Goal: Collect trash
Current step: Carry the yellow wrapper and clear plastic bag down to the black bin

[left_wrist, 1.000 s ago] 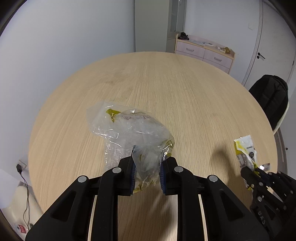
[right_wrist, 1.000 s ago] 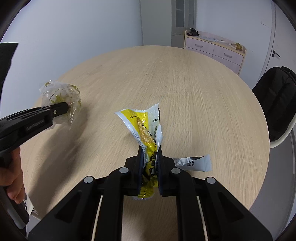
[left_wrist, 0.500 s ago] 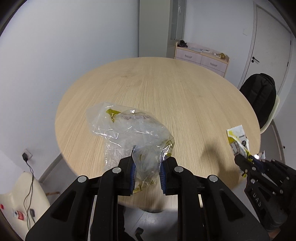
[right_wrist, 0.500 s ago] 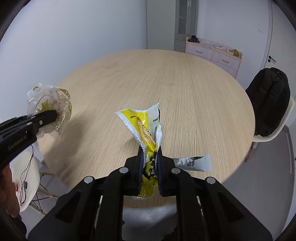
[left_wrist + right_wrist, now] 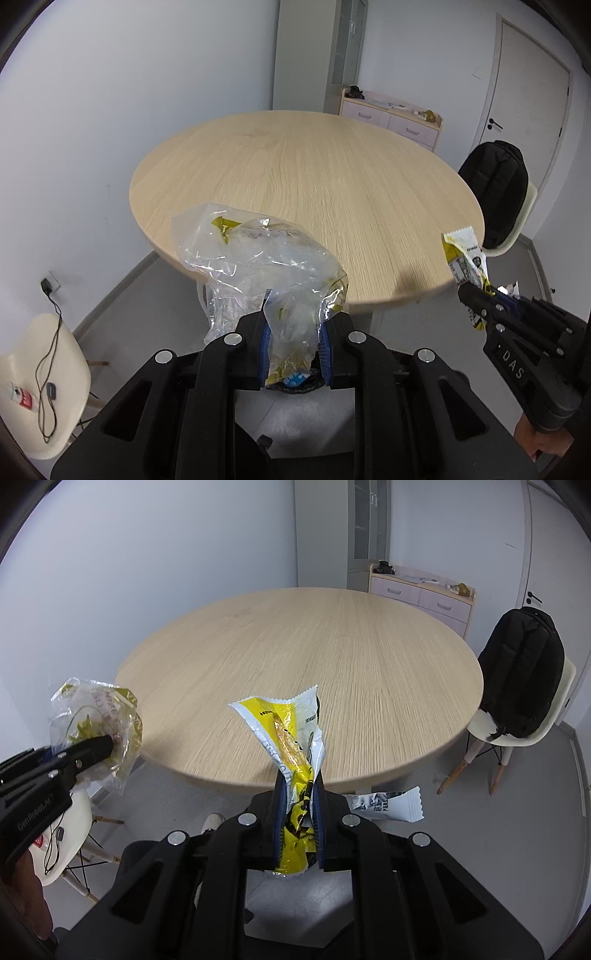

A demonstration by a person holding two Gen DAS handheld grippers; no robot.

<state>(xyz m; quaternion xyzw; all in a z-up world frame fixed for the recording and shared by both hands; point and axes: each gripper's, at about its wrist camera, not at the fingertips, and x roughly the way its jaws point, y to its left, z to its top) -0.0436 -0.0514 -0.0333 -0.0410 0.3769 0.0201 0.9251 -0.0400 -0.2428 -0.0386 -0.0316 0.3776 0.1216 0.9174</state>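
Two pieces of trash held in the air, off the near edge of the round wooden table (image 5: pixel 295 177). The crumpled clear plastic bag (image 5: pixel 258 266), with yellow-green print, is pinched between the blue pads of the left tool (image 5: pixel 293 349). The yellow-and-white snack wrapper (image 5: pixel 291 746) stands upright, clamped between the pads of the right tool (image 5: pixel 297 823), whose jaws are nearly pressed together on it; a silver wrapper (image 5: pixel 384 805) juts out sideways just beside that tool. Below the left tool, a dark opening with blue scraps is partly hidden. Beyond the table: a black backpack (image 5: pixel 524 672) on a cream chair (image 5: pixel 517 734), and a pale drawer cabinet (image 5: pixel 421 594) against the wall.
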